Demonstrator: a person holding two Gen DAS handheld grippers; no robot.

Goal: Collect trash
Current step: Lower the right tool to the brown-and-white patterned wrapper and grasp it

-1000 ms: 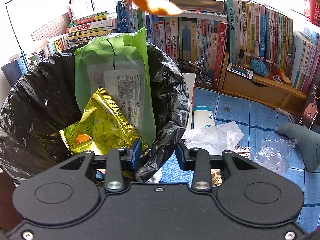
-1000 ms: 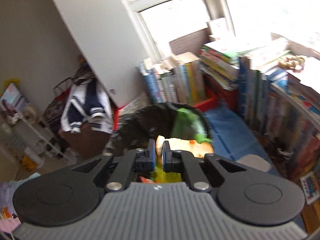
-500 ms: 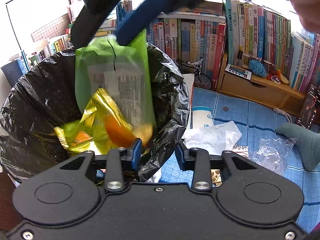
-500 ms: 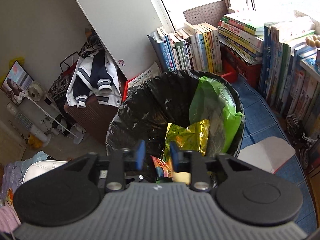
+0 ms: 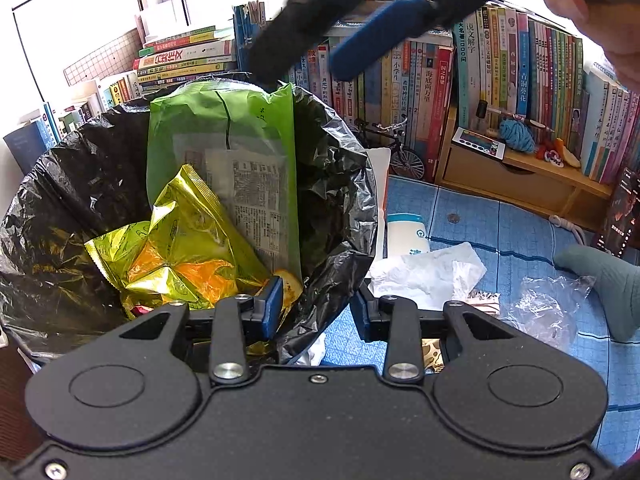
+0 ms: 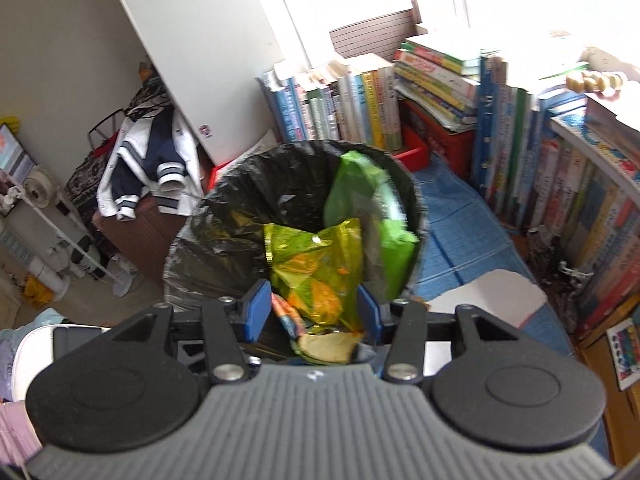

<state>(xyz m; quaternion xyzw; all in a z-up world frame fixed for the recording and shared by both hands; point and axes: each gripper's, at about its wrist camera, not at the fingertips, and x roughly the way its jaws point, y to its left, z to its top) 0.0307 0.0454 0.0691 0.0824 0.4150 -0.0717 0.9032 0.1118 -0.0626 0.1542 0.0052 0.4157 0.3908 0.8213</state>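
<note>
Right wrist view: the right gripper [image 6: 312, 312] hangs above the bin with its blue pads spread wide and nothing between them. Directly below, at about twelve o'clock from the fingertips, the black trash bag [image 6: 224, 232] lines the bin; inside it lie a crumpled yellow-green snack wrapper [image 6: 316, 264], a tall green packet [image 6: 360, 196] leaning on the far wall at one o'clock, and a pale, orange-edged scrap [image 6: 328, 346] close under the gripper. This view is smeared by motion, so what that scrap is cannot be told for certain.

In the left wrist view, the left gripper [image 5: 316, 310] also stands wide, one pad inside the bag's rim and the other outside it, straddling the liner without pinching it. At two o'clock on the blue mat [image 5: 500, 224] wait the things not yet collected: a crumpled white tissue [image 5: 428, 276], a white bottle [image 5: 406, 234] just beside the bag, and clear plastic film [image 5: 548, 308] farther toward three o'clock, near a foot in a grey-green sock [image 5: 600, 280].

The drop looks finished, so the step in hand is probably the next pick-up. To do it well, swing the empty right gripper clear of the bag, come down over the tissue with the pads wide, close on a raised fold and not the flat edge, and keep the left gripper steady at the rim so the opening stays wide.
</note>
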